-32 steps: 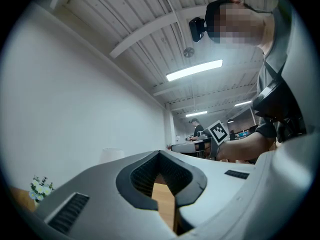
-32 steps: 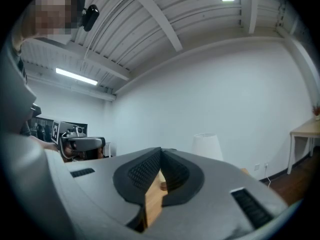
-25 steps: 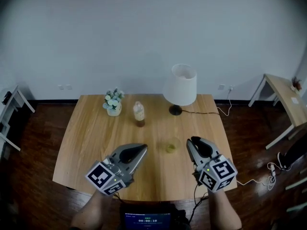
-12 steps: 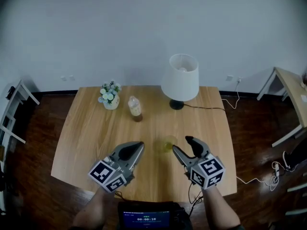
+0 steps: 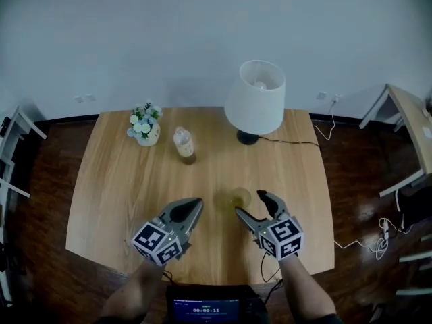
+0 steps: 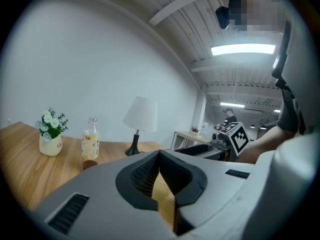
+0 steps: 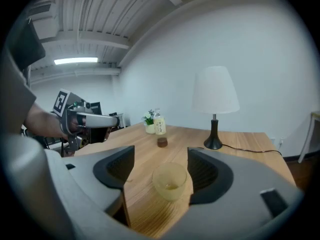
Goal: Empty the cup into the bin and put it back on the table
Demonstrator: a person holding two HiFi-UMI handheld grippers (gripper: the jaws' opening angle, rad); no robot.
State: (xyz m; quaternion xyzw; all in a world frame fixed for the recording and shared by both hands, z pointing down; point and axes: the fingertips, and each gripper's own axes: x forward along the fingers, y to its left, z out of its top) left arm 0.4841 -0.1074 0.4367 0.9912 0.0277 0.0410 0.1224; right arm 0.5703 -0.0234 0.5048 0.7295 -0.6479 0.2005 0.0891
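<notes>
- Cup (image 5: pixel 237 199), cloudy and yellowish, stands upright on the wooden table (image 5: pixel 121 174), in the gap between the two fingers of the right gripper (image 5: pixel 250 203).
- Those fingers are spread wide and have just been opening. Neither pad presses on the cup, which in the right gripper view sits nearer the finger on that view's right.
- A little pale residue lies at the bottom of the cup.
- The left gripper (image 5: pixel 196 206) has its fingers clenched tip to tip with nothing between them. The cup is to the right of those tips, clear of them.
- Well beyond both sets of fingertips, along the table's far side, stand a white-shaded lamp (image 5: pixel 255 100), a bottle (image 5: pixel 183 144) and a small pot of flowers (image 5: pixel 144 127).
</notes>
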